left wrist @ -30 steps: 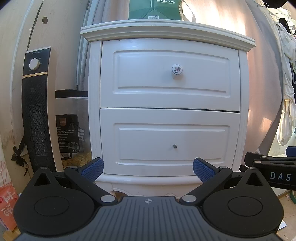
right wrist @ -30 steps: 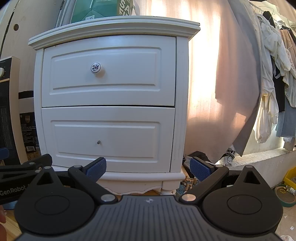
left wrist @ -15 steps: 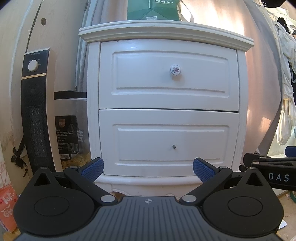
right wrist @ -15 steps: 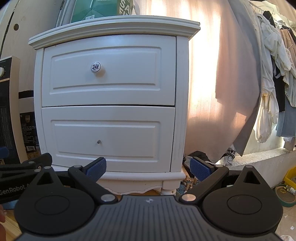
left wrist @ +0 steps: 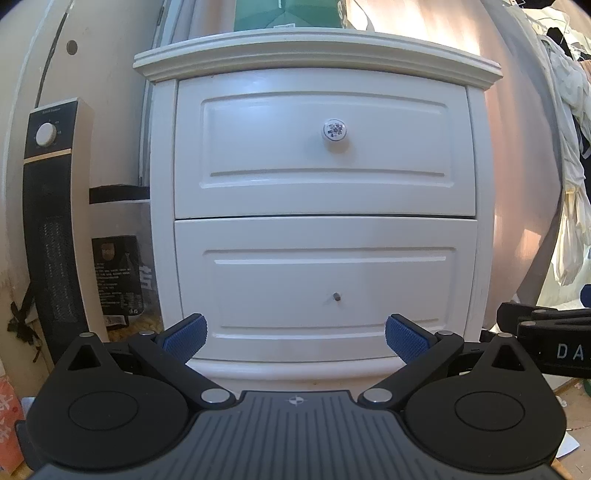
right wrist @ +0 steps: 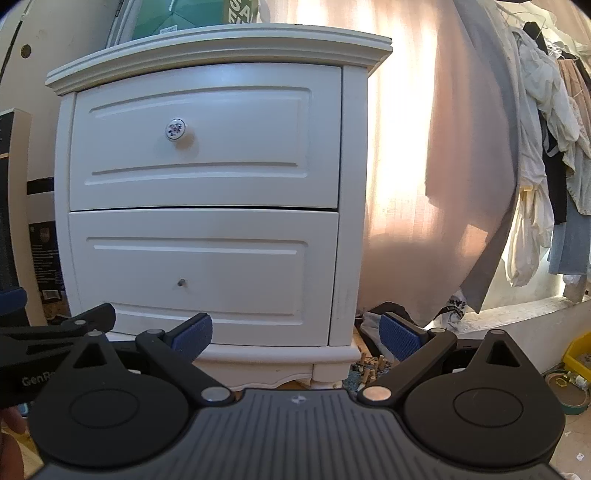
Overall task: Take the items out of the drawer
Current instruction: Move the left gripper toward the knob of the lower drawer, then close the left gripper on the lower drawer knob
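A white two-drawer nightstand (left wrist: 325, 92) stands ahead, both drawers closed. The upper drawer (left wrist: 325, 147) carries a round floral porcelain knob (left wrist: 334, 130); the lower drawer (left wrist: 325, 280) has only a small metal stud (left wrist: 336, 296). My left gripper (left wrist: 295, 338) is open and empty, low in front of the lower drawer. In the right wrist view the nightstand (right wrist: 207, 206) and its knob (right wrist: 175, 129) sit to the left. My right gripper (right wrist: 295, 334) is open and empty, near the nightstand's right front foot. The drawers' contents are hidden.
A black tower heater (left wrist: 51, 221) stands left of the nightstand, with a printed bag (left wrist: 118, 273) between them. A green box (left wrist: 288, 13) sits on top. Pink curtain (right wrist: 436, 166) and hanging clothes (right wrist: 546, 129) fill the right; floor clutter and a yellow bin (right wrist: 580, 350) lie lower right.
Both grippers moved closer to the nightstand, which now looks larger. The left view shifted so the nightstand sits more to the right and lower. Both stay open.
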The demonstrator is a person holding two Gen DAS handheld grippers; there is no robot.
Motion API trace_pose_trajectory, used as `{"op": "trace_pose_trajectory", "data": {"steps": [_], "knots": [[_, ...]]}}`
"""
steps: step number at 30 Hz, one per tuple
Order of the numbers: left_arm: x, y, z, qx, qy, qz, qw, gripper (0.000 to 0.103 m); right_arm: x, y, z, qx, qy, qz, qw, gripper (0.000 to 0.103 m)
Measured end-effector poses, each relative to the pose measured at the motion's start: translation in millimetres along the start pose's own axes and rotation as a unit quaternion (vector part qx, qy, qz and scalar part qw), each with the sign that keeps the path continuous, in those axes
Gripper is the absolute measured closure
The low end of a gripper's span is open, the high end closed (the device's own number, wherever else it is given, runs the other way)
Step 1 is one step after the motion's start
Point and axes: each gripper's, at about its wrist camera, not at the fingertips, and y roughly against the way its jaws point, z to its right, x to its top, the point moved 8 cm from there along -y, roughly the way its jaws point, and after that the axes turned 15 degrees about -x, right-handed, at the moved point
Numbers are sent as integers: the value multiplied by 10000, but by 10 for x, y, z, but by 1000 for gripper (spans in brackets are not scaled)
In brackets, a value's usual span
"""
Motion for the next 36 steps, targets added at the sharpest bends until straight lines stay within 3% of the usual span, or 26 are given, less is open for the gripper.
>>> {"op": "trace_pose_trajectory", "data": {"steps": [10, 16, 21, 25, 29, 30, 32, 36], "knots": [[-33, -301, 0, 42, -82, -54, 9999, 0, 3, -153, 55, -95, -36, -25, 9999, 0], [-126, -663, 98, -280, -163, -62, 9995, 0, 2, -214, 76, -145, 4, 6, 9999, 0], [-107, -921, 98, -227, -157, 329, 9991, 0, 5, -298, 110, -190, 2, -22, 9998, 0], [-94, -1219, 91, 73, -297, 447, 9985, 0, 11, -350, 123, -196, 13, -29, 9998, 0], [-110, -1491, 49, 124, -241, 481, 9985, 0, 16, -379, 135, -184, 41, -16, 9998, 0], [-103, -1513, 48, 142, -261, 564, 9980, 2, 13, -385, 135, -188, 60, -20, 9998, 0], [-88, -1524, 63, 183, -344, 715, 9967, 19, 11, -410, 137, -197, 87, -33, 9998, 0], [-97, -1597, 66, 58, -168, 551, 9983, 34, 1, -437, 142, -191, 95, -49, 9998, 0]]}}
